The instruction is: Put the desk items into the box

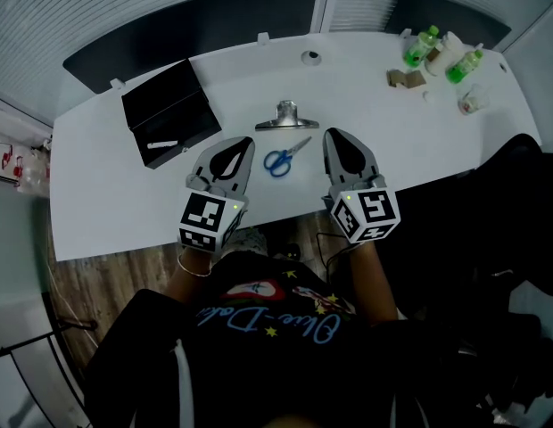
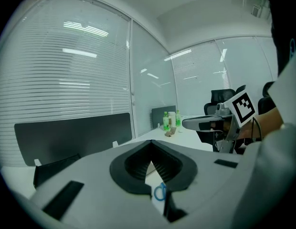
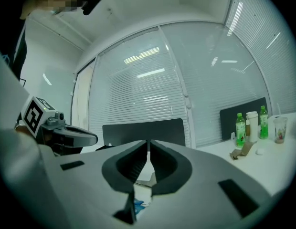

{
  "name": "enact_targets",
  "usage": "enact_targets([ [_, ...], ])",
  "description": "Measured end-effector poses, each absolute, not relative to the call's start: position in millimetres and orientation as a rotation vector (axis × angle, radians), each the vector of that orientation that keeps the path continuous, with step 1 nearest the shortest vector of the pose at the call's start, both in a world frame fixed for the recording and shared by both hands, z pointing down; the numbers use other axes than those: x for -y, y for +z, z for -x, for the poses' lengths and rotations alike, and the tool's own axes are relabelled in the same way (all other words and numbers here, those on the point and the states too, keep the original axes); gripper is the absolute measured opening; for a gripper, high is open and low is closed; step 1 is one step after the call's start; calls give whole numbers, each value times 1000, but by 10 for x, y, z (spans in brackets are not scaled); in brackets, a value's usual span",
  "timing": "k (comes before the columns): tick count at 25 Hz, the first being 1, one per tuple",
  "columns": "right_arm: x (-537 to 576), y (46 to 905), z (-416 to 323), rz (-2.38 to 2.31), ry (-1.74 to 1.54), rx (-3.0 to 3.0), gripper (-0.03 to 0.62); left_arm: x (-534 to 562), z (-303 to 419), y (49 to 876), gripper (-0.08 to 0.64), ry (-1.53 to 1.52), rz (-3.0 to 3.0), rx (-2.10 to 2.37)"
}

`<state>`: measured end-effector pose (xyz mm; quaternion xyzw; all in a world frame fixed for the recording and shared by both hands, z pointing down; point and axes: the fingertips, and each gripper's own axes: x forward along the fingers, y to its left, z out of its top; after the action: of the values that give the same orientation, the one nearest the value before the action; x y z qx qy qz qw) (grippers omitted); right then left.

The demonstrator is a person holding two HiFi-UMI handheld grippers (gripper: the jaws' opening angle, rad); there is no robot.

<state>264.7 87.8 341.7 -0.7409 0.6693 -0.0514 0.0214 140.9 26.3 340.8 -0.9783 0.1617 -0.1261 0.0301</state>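
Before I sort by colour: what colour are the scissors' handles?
Blue; scissors clearest in head view.

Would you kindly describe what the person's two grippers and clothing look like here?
The left gripper and right gripper both have light grey, tapering fingers with black ribbed linings. Each carries a white cube printed with black square markers and a small green light. The person wears a black T-shirt with light-blue script and a thin bracelet on the left wrist.

Even, cool lighting; sharp centres, fisheye-bent dark edges.

Black printed T-shirt (image 1: 259,350), thin bracelet (image 1: 193,269), grey left tool (image 1: 244,142) and right tool (image 1: 334,135) (black-and-white marker cubes (image 1: 208,218))
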Motion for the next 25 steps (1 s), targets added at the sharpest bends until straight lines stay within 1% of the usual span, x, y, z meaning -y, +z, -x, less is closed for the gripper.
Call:
enact_targets([
  [3, -838, 3484, -2605, 2278, -178, -2099, 18, -251, -1382, 3466, 8, -413, 3012, -496],
  [4, -821, 3506, -2595, 2277, -186, -2108, 50, -229, -1371, 3480, 8, -421, 3010, -498],
  [5, -803, 3526, -2592, 2279, -194, -2115, 67, -198, -1362, 3488, 8, -427, 3008, -501],
  [13, -624, 3636, -2732, 2261, -256, -2166, 74, 17, -1541, 3480, 8, -391, 3017, -499],
  [18, -464, 3712, -2904, 2232, -310, -2182, 75, 113, -1643, 3482, 8, -419, 2976, -481],
  [25, -235, 3889, -2899, 2191, -382, -2253, 99, 269, -1685, 3599, 8, -427, 3019, -505],
])
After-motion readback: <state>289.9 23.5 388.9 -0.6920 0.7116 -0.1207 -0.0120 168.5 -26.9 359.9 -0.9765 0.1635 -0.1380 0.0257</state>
